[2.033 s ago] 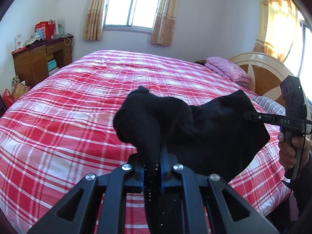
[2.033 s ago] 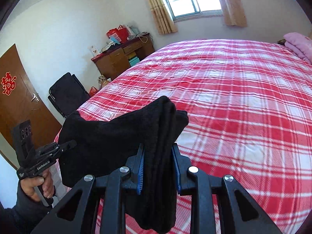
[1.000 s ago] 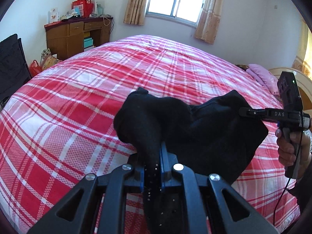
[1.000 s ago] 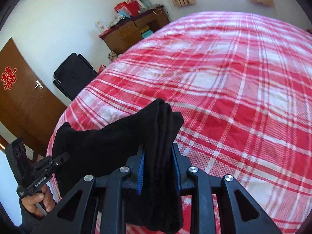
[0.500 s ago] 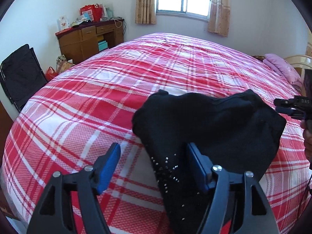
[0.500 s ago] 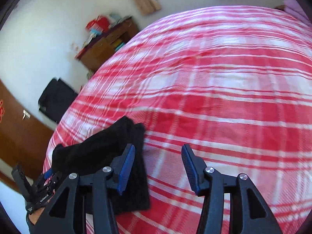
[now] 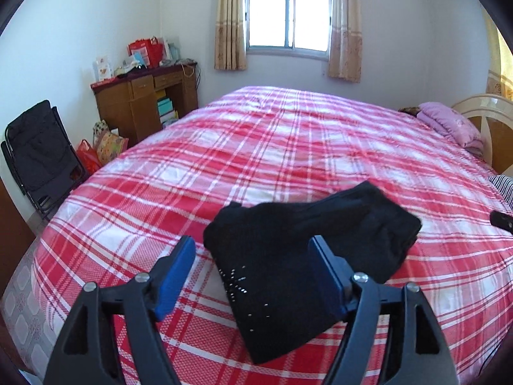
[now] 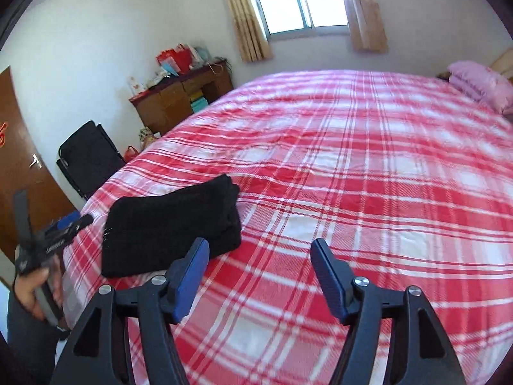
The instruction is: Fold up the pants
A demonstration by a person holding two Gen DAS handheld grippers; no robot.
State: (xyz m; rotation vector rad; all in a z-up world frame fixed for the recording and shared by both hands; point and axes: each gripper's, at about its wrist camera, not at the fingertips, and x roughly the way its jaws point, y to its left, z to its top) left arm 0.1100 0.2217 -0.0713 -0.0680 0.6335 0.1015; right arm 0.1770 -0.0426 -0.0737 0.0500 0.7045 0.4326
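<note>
- Left wrist view: left gripper (image 7: 253, 266) with jaws spread wide, just been opening; blue pads (image 7: 174, 280) clear of the cloth on both sides.
- Black pants (image 7: 301, 256) folded into a thick bundle, lying on the red-and-white plaid bed (image 7: 288, 147) near its near edge. Part of the bundle sits between the spread fingers, not pinched. Small pale studs visible on the near flap.
- Tip of the right gripper (image 7: 501, 219) just showing at the right frame edge, beside the bundle's far end, apart from it.
- Right wrist view: right gripper (image 8: 259, 256) jaws also spread, just been opening; only bare plaid cover between them. Bundle (image 8: 173, 224) to the left of its left finger, just beside the tip; contact not clear.
- Left gripper (image 8: 64, 224) seen at the bed's left edge, held by a hand (image 8: 32, 292) in a dark sleeve, near the bundle's left end.
- Surroundings: wooden desk (image 7: 144, 102) by the far wall, black folding chair (image 7: 38, 154) left of the bed, pink pillow (image 7: 449, 125) at the headboard end, curtained window (image 7: 288, 16).
</note>
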